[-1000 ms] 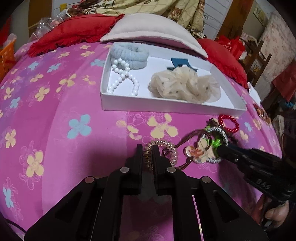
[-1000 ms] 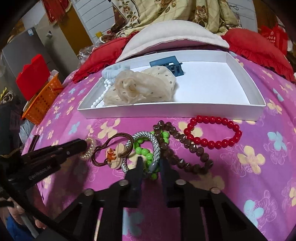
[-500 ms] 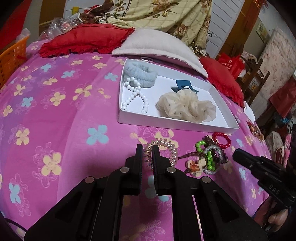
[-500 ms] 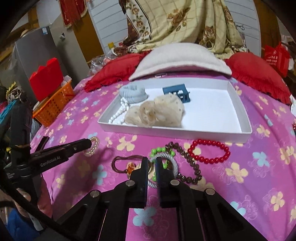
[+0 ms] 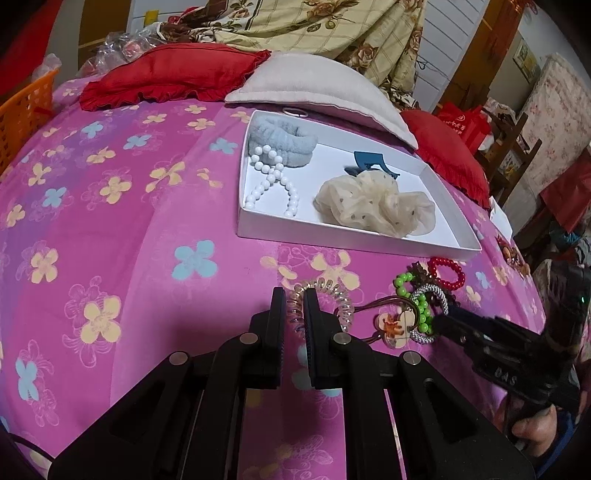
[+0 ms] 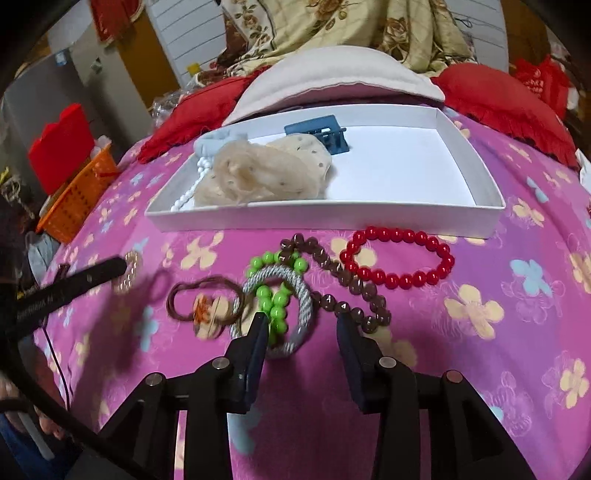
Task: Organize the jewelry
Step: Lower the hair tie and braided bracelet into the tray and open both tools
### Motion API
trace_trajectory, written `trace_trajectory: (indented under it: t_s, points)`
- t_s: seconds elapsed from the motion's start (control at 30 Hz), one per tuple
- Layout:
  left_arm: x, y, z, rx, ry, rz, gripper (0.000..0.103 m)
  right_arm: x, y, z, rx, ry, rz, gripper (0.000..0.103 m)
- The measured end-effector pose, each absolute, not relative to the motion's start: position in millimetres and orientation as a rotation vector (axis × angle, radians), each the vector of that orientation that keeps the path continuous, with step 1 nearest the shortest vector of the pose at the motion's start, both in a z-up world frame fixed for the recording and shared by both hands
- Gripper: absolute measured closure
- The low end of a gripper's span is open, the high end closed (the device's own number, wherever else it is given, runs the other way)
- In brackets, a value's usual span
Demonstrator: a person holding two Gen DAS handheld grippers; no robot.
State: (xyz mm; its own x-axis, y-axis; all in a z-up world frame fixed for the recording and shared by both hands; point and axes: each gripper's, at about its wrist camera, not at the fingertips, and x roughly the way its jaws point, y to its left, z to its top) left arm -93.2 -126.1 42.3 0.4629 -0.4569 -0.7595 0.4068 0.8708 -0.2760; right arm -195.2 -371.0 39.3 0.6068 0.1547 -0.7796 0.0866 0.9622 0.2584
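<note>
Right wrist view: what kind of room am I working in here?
Probably a bedroom: the work surface is a bed with a pink floral sheet, pillows at its head, and a floral quilt heaped behind.

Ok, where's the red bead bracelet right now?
In the right wrist view the red bead bracelet lies on the pink bedspread, right of the brown bead strand, just before the white tray's front wall.

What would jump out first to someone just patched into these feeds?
The bright pink flowered bedspread, with a white tray on it holding a cream scrunchie, pearls and a blue clip. Nearer, a tangle of loose pieces: red bracelet, brown beads, green beads. The left gripper pinches a spiral hair tie.
</note>
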Motion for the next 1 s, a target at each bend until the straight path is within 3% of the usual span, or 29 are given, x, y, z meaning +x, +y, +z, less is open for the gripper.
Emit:
trace_trajectory:
  t_s: [0.07, 0.17, 0.67, 1.0]
  points:
    - [-93.2, -128.0, 41.7, -0.050, 0.952, -0.530, 0.095, -193.0, -370.7, 40.1, 0.295, 0.927, 0.051, 0.094]
    - [-93.3, -127.9, 41.5, -0.050, 0.953, -0.530, 0.095, -197.9, -366.3, 48.3, 0.280, 0.903, 0.061, 0.096]
    - [-79.7, -127.8, 74.9, -0.099, 0.901, -0.568, 0.095, -197.1, -379.0, 133.5, 0.248, 0.724, 0.068, 0.096]
    - [-17.3, -157.3, 83.3, -0.125, 0.905, -0.560, 0.095, -142.9, -403.3, 131.4, 0.251, 0.738, -0.009, 0.096]
